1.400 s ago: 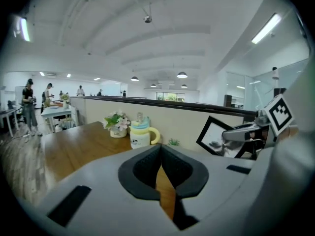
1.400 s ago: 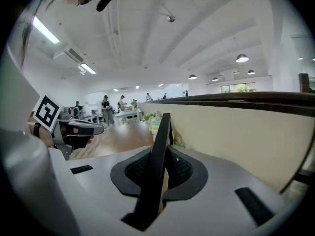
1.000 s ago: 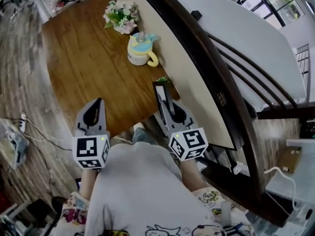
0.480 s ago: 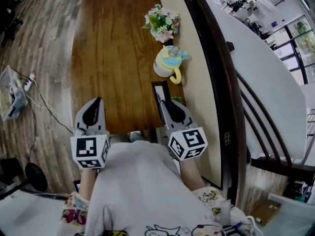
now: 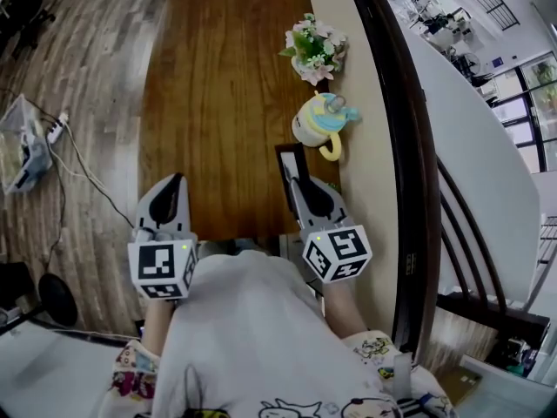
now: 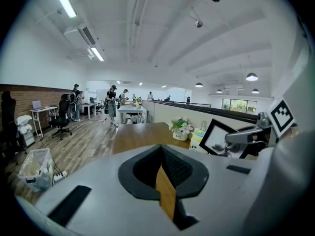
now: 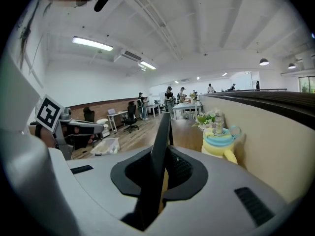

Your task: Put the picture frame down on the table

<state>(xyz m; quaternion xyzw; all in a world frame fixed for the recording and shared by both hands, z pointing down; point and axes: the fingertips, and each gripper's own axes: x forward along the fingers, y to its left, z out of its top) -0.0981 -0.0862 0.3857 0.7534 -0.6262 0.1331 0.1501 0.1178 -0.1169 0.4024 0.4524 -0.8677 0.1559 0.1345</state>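
Observation:
My right gripper (image 5: 296, 184) is shut on a black picture frame (image 5: 290, 165), gripping its edge and holding it upright over the near right corner of the brown wooden table (image 5: 218, 77). In the right gripper view the frame (image 7: 161, 134) rises edge-on from between the jaws of the right gripper (image 7: 160, 177). In the left gripper view the frame (image 6: 220, 137) shows its white picture. My left gripper (image 5: 173, 184) hovers over the table's near left edge. The left gripper (image 6: 163, 170) has its jaws together with nothing in them.
A pot of flowers (image 5: 315, 45) and a yellow and blue lidded jug (image 5: 319, 124) stand along the table's right side, by a beige partition with a dark rail (image 5: 376, 103). A power strip and cables (image 5: 36, 144) lie on the floor at left. People stand at far desks (image 6: 114, 102).
The view has swung so the table now lies straight ahead, with the flowers and jug further right. Both grippers keep their places, and the frame stays in the right gripper.

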